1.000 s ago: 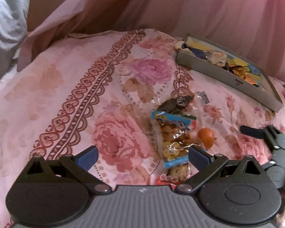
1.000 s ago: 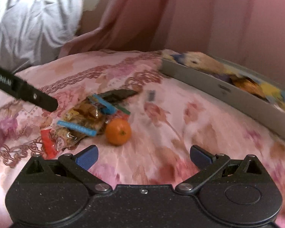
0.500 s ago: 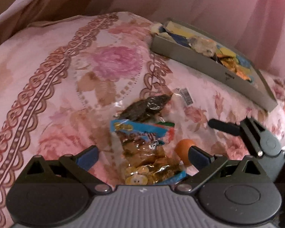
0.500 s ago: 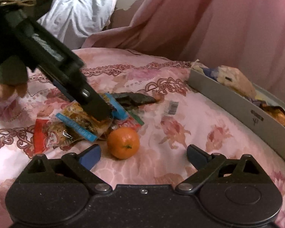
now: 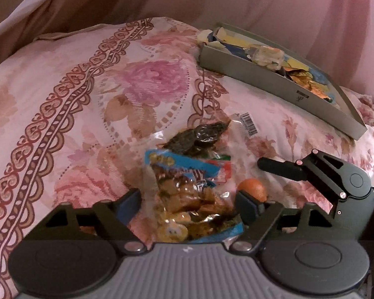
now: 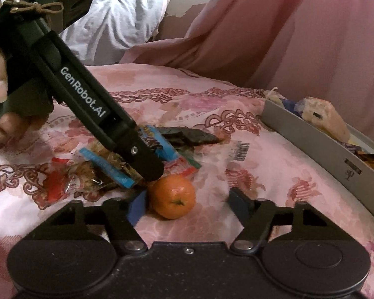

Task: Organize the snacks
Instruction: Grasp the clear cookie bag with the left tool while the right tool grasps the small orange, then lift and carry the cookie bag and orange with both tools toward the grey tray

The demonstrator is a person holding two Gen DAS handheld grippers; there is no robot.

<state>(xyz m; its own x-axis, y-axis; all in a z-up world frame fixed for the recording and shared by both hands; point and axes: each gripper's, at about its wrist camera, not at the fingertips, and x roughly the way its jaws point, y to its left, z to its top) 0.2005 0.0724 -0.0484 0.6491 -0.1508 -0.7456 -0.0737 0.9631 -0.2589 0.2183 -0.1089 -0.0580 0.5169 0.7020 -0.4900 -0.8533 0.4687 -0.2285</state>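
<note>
Between the left gripper's (image 5: 187, 203) spread, just-narrowing jaws: a clear snack bag (image 5: 187, 199), on the flowered bedspread (image 5: 62, 99). Between the right gripper's (image 6: 187, 203) closing, not yet pinching jaws: an orange (image 6: 173, 196), against the left pad. Far right: a grey tray (image 6: 311, 139).

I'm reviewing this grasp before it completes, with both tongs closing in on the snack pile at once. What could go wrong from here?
1. The left tongs and right tongs have both just been closing close together; the left one's finger sits right beside the mandarin, so they may collide.
2. The round mandarin on the soft bedspread could roll away if nudged.
3. The blue-edged snack bag overlaps other packets, so lifting it might drag them along.
</note>
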